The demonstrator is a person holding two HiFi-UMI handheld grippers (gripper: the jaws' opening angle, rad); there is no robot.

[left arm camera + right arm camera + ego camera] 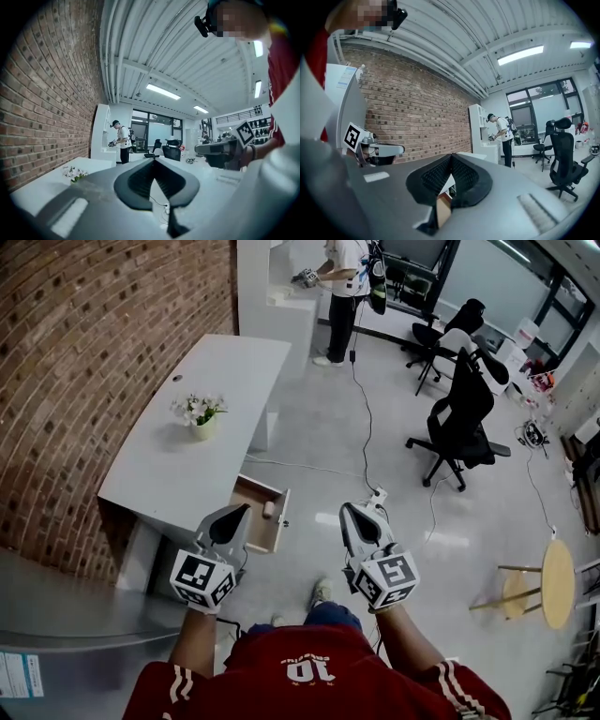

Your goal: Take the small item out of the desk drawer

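A white desk (178,460) stands along the brick wall. Its wooden drawer (253,498) is pulled open at the near corner, and a small pale item (268,510) lies inside near the front panel. My left gripper (246,508) is held level just in front of the drawer, jaws shut with nothing in them. My right gripper (345,508) is out over the floor to the right of the drawer, jaws together and holding nothing. In the left gripper view the jaws (152,164) meet, and the right gripper (220,152) shows alongside. The right gripper view shows part of the drawer (443,208) below its closed jaws (450,157).
A pot of white flowers (201,415) sits on the desk. Black office chairs (459,423) and a round wooden table (555,582) stand to the right. A cable with a power strip (378,495) lies on the floor. A person (342,287) stands at a far counter.
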